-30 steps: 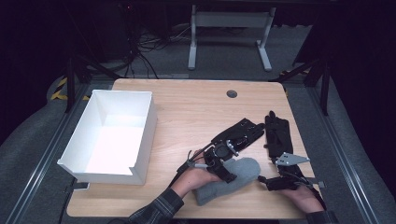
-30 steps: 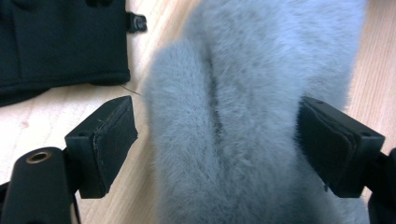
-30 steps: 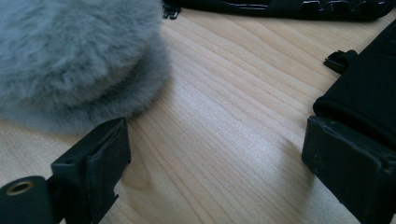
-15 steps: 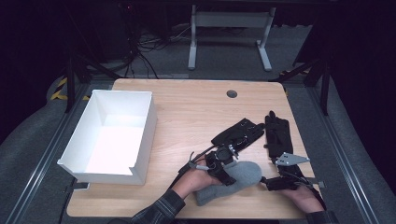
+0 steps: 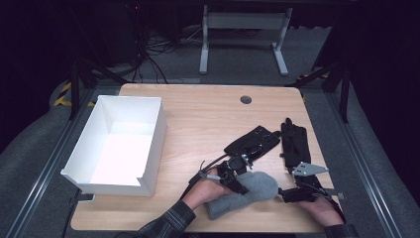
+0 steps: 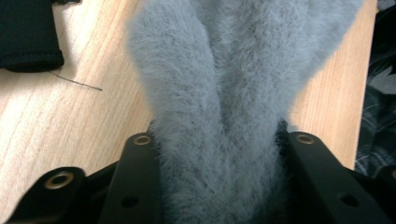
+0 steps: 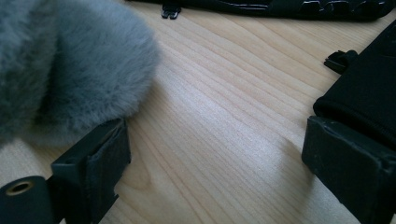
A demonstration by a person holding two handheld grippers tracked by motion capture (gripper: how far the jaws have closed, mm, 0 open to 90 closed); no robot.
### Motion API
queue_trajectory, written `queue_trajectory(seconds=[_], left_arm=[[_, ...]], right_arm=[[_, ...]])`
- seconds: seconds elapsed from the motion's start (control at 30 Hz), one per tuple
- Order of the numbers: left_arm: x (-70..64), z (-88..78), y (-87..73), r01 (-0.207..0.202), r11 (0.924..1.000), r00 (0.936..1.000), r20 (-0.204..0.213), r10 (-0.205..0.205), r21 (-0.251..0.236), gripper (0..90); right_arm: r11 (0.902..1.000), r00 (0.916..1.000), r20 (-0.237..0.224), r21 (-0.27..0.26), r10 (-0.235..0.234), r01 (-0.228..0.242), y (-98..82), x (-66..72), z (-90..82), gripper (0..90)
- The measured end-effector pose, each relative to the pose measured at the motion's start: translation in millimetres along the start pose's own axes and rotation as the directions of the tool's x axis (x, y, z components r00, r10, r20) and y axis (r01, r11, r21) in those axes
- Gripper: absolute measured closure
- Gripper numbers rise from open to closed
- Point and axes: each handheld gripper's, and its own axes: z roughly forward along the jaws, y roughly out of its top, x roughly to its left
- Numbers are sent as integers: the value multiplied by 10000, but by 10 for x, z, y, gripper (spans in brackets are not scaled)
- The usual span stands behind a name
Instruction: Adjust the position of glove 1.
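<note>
At the table's [image 5: 198, 114] near edge, the left gripper [image 5: 236, 174], fingers just closed, pinches a fuzzy grey mitten [image 6: 219, 93] to lift it, while the right gripper [image 5: 289, 194] waits beside it, fingers apart.

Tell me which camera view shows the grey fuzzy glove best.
The high view: the whole grey fuzzy glove lies on the table, between both tools. The left gripper view shows its fur squeezed between black jaws; the right gripper view catches one rounded end.

A dim lab: wooden table [image 5: 198, 119] on metal rails, tangled cables [image 5: 148, 44] behind.
</note>
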Motion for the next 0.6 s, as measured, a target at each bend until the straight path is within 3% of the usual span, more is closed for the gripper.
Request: queue_trajectory(seconds=[0.33,0.6], left_arm=[[-1,-190,-29,358,9974,9993,-69,-363,-619,656],[-19,-544,-43,614,9891,9969,-403,-674,-1341,653]], right_arm=[[10000,10000,19,0,6,-6,0,1,0,83],[10000,10000,32,-15,38,-38,0,4,1,83]])
